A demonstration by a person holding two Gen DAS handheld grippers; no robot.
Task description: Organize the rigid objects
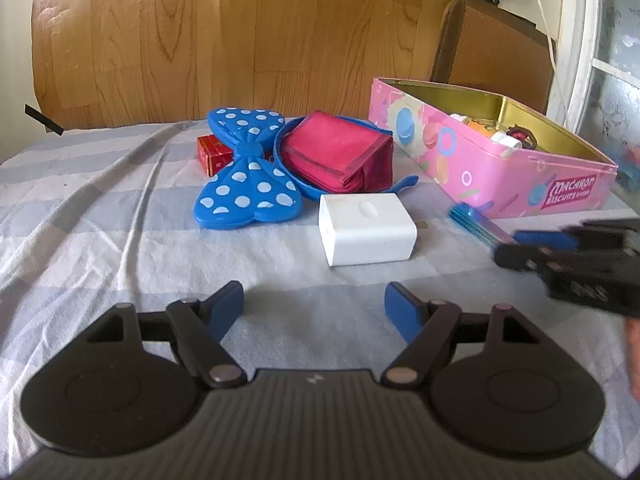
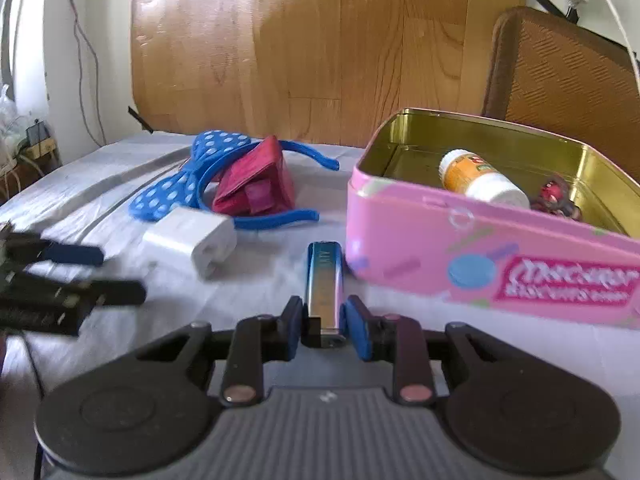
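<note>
Two grippers work over a worktop covered with a pale blue-grey striped cloth. The right gripper has its blue-padded fingers closed narrow on the near end of a slim blue lighter; the lighter points forward and its far end lies just beside the pink tin's near corner. In the left wrist view the same lighter shows between the tin and the blurred right gripper. The left gripper hovers low with its fingers spread wide and nothing between them, a white charger block lying just ahead on the cloth. Beyond the charger sit a blue polka-dot bow headband, a magenta wallet resting inside the headband's curve, and a small red box partly hidden behind the bow. The open pink macaron tin stands to the right; inside it lie an orange bottle with a white cap on its side and a small dark red object too blurred to identify.
</note>
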